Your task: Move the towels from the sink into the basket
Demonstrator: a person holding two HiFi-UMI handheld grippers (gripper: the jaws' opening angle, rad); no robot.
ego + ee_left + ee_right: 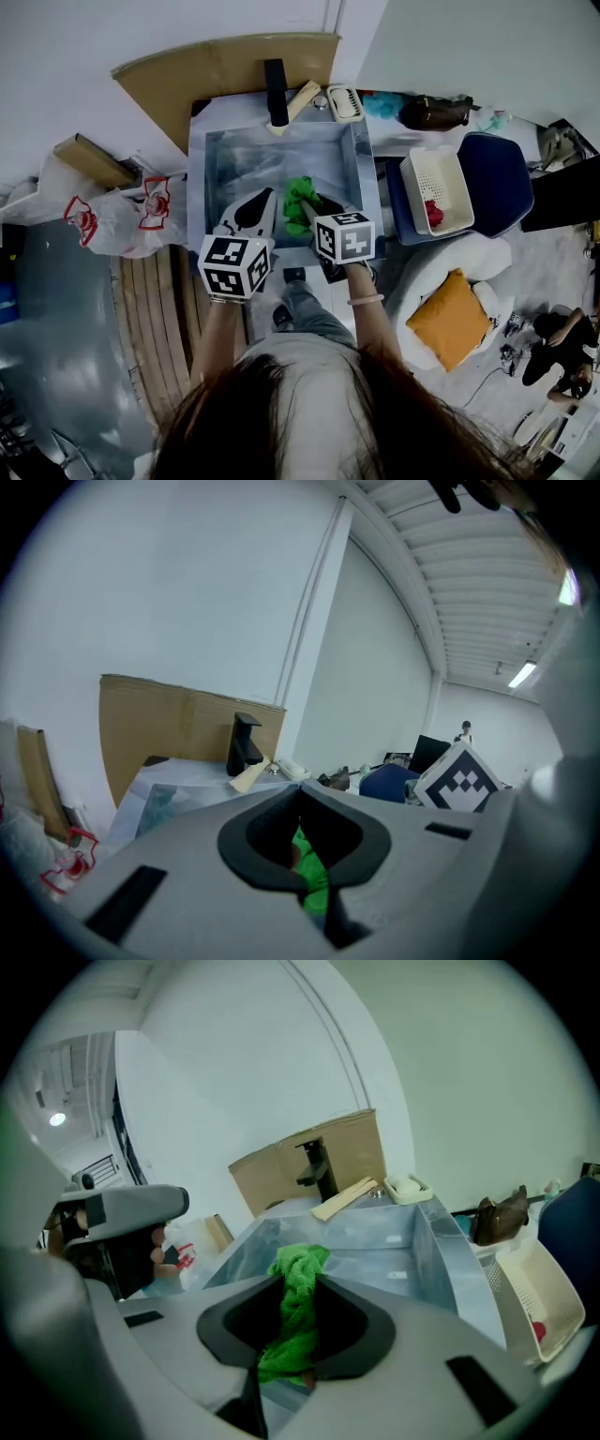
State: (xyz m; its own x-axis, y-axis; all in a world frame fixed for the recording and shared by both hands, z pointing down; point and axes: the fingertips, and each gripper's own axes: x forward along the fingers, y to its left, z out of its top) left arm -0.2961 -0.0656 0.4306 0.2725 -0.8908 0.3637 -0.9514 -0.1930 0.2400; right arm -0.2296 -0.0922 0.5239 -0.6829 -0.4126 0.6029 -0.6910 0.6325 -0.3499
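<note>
A green towel (298, 200) hangs over the front part of the grey sink (200, 159). My right gripper (319, 204) is shut on it. In the right gripper view the green towel (296, 1307) runs bunched between the pads, above the sink (441, 1251). My left gripper (269, 196) sits just left of the towel with its jaw tips together. In the left gripper view the left gripper (300, 794) holds nothing, and a strip of green towel (314, 874) shows behind the jaws. The white basket (417, 178) stands right of the sink with a red cloth (434, 214) inside.
A black faucet (276, 92), a wooden piece (302, 97) and a soap dish (344, 101) line the sink's back edge, with cardboard (225, 70) behind. A blue chair (497, 178) and an orange cushion (450, 319) lie right. A plastic bag (122, 220) lies left.
</note>
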